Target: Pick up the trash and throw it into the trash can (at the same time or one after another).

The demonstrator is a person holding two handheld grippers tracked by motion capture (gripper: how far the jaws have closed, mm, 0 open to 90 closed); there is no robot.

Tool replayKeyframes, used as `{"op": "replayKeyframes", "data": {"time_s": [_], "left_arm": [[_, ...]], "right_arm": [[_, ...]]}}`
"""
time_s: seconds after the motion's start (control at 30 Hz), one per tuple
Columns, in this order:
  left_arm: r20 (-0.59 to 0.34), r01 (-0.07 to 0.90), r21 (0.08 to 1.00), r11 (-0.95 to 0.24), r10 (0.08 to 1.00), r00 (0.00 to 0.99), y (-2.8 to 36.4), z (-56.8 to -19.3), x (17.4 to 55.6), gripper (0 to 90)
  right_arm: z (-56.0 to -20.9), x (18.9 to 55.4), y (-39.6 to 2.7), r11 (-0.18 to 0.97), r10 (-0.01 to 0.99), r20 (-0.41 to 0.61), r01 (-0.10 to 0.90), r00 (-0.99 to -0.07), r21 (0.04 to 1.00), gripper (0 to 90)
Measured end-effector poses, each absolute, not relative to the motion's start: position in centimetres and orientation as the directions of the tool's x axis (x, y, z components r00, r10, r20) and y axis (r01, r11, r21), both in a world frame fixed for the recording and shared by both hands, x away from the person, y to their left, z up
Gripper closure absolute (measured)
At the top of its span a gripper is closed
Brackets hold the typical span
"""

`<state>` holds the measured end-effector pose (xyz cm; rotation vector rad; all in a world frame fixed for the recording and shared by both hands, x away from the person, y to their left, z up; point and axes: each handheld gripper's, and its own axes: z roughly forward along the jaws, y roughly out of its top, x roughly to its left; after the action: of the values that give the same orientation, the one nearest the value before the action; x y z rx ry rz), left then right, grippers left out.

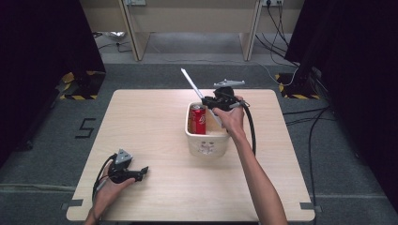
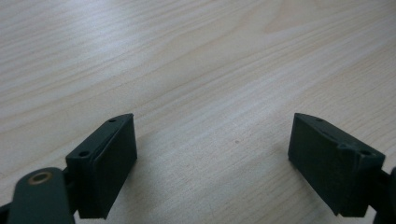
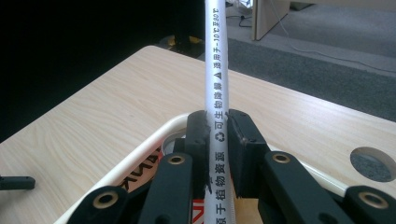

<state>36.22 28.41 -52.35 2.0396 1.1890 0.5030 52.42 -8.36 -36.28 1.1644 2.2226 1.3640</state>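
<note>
A long white straw (image 3: 217, 70) printed with dark characters is clamped between the jaws of the right tool (image 3: 218, 140), which are closed tight against its sides. In the high view the straw (image 1: 192, 85) is seen slanting up and away to the left from the right tool (image 1: 217, 102), above the far rim of a cream bin (image 1: 206, 143) that stands near the middle of the wooden surface (image 1: 150, 126). A red can (image 1: 198, 120) is stood upright inside the bin, just beside the tool. The person's right hand (image 1: 231, 119) is wrapped around the tool's body over the bin. Well apart, near the front left corner of the surface, the left tool (image 1: 136, 173) is held low, and its jaws are seen spread wide with nothing between them, only bare wood (image 2: 210, 70) beneath.
</note>
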Motion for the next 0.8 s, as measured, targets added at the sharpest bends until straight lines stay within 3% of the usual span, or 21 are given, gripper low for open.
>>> {"op": "replayKeyframes", "data": {"time_s": [0.8], "left_arm": [[-0.020,0.588,0.741,-0.323,0.866,0.500,28.41,-52.35,36.22,14.6]], "right_arm": [[-37.01,51.56,-9.16,0.272,0.753,0.181,0.549,-0.633,0.790,76.6]]}}
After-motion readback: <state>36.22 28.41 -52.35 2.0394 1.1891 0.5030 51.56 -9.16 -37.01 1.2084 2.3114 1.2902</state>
